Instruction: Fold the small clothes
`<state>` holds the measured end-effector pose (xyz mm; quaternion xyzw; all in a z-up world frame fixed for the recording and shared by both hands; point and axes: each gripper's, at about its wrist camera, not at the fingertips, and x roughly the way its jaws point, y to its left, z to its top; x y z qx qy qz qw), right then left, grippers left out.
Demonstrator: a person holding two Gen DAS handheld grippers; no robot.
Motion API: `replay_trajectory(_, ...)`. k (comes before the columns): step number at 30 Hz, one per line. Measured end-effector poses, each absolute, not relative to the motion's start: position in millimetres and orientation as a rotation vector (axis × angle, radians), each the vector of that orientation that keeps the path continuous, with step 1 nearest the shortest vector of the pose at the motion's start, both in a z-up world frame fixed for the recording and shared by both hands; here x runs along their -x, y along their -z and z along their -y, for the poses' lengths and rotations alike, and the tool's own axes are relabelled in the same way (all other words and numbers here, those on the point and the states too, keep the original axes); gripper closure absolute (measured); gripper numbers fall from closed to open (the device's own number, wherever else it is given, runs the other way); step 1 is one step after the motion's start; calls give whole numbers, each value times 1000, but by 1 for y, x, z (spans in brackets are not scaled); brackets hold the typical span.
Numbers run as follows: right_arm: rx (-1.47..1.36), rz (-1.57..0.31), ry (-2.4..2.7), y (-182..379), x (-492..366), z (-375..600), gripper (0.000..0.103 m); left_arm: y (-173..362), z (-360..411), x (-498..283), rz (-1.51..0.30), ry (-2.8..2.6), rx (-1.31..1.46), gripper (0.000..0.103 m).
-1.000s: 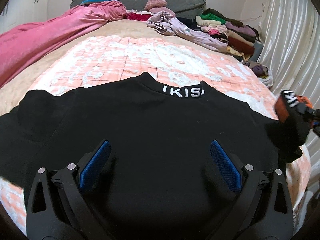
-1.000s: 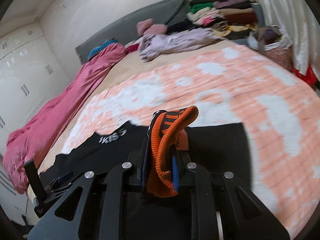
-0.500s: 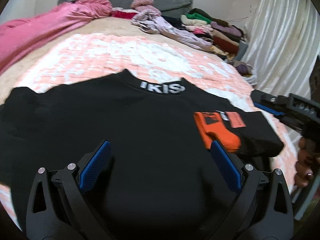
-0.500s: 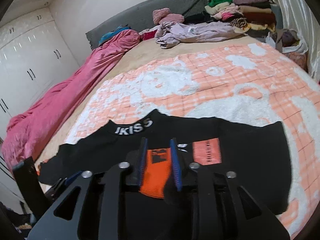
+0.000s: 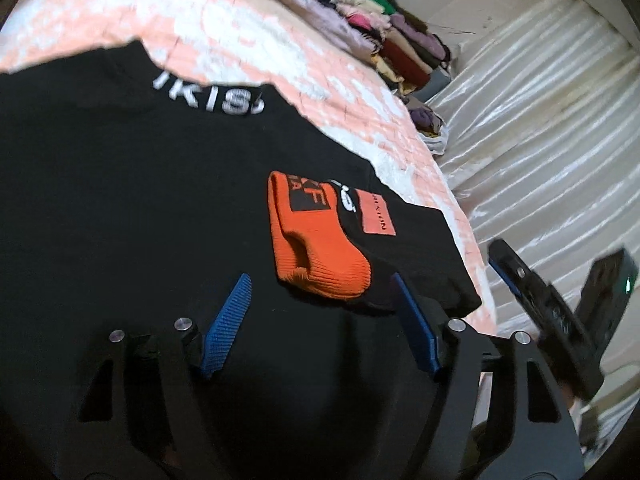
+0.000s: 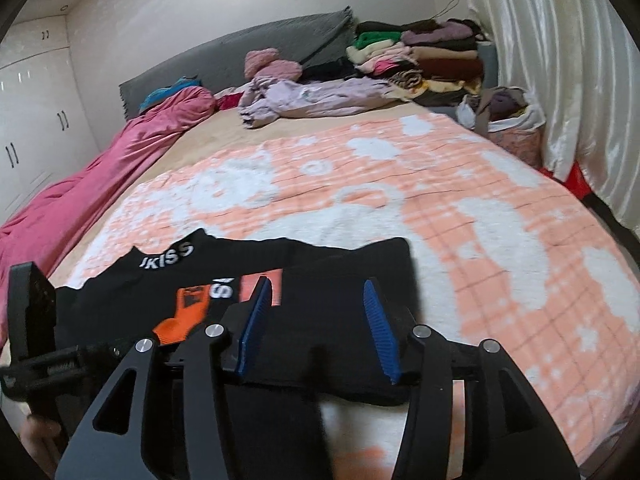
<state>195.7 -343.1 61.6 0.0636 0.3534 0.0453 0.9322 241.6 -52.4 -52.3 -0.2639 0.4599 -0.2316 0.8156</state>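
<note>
A black sweater with white collar lettering lies flat on the bed. Its right sleeve is folded across the body, with the orange cuff lying on top. My left gripper is open and empty, just above the sweater with the cuff ahead of its fingertips. My right gripper is open and empty above the folded sleeve; the cuff lies to its left. The right gripper also shows at the right edge of the left wrist view.
The bed has an orange and white blanket. A pink blanket lies along the left side. Loose lilac clothes and a stack of folded clothes sit at the head. A bag of clothes and a curtain stand on the right.
The right gripper carried the orange cuff over the sweater, laid it down, opened and drew back to the right. The left gripper swung to the right, toward the cuff.
</note>
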Motion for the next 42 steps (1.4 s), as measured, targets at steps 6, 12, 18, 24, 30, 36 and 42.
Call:
replay_trajectory(6, -163, -720, -74, -59, -192, 358, 56, 55, 65, -253, -1014, 484, 595, 57)
replay_trajectory(12, -173, -711, -57, -59, -187, 362, 56, 55, 73, -255, -1031, 517, 594, 94)
replay_trajectory(18, -166, -716, -47, -57, -185, 365, 56, 20, 49, -244, -898, 476, 548, 95)
replay_trajectory(24, -160, -736, -61, -51, -186, 356, 56, -27, 5, -221, -721, 322, 394, 95)
replay_trajectory(30, -139, -748, -96, -48, -189, 338, 56, -23, -39, -207, -683, 199, 358, 95)
replay_trajectory(36, -94, -765, -127, -42, -191, 316, 56, 2, -58, -204, -721, 154, 381, 95)
replay_trajectory(42, -52, -780, -168, -35, -194, 291, 56, 9, -70, -195, -708, 138, 391, 95)
